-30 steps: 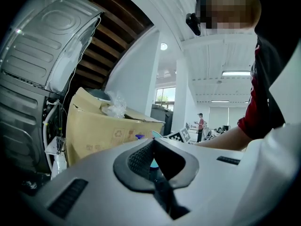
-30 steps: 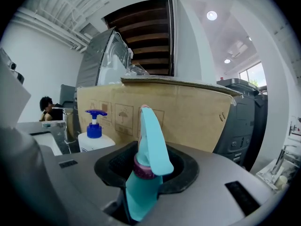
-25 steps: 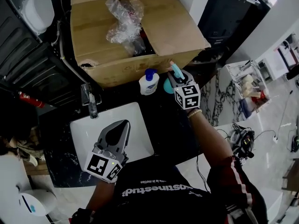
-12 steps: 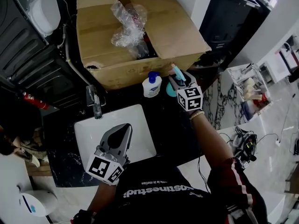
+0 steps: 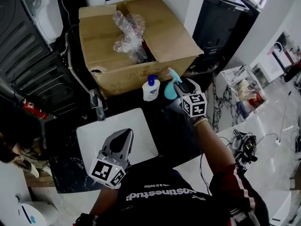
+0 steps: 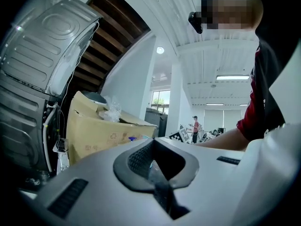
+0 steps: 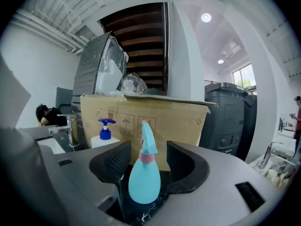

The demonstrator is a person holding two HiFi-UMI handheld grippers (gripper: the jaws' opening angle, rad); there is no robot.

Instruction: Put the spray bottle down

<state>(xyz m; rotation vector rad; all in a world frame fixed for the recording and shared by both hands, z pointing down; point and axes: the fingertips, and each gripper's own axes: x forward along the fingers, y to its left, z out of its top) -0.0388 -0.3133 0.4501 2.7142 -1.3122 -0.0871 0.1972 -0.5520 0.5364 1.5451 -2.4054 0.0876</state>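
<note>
Now, right gripper [image 5: 182, 83]: held out at the end of a forward-stretched arm in a red and black sleeve [image 5: 235, 182]; points at the box; jaws opening, pads clear of the bottle on both sides
Spray bottle [image 7: 143, 180]: pale blue with a pink collar; stands upright on the counter [image 5: 169, 126] between the right jaws, just in front of the box and just beside the pump bottle
Left gripper [image 5: 123, 134]: held close to the body above the sink, pointing level toward the box; jaws together
Wrist: a bead bracelet [image 5: 201, 121] shows behind the right gripper's marker cube
Box [image 5: 122, 74]: brown cardboard, flaps open; crumpled clear plastic [image 5: 128, 34] lies on top, with dark things under it that I cannot make out
Sink [image 5: 94, 135]: white, rectangular, set in the dark marbled counter; a chrome tap [image 5: 99, 106] stands at its far edge
Pump bottle [image 5: 150, 89]: white with a blue pump; upright, against the box front
Rack [image 5: 240, 86]: white wire, off to the right; holds small pale items too small to tell
Writing: the box front carries small handling pictograms and a recycling mark, no legible words; the pump bottle's blue label is too small to read; white lettering on the black shirt [image 5: 160, 194] appears upside down and cannot be read surely
</note>
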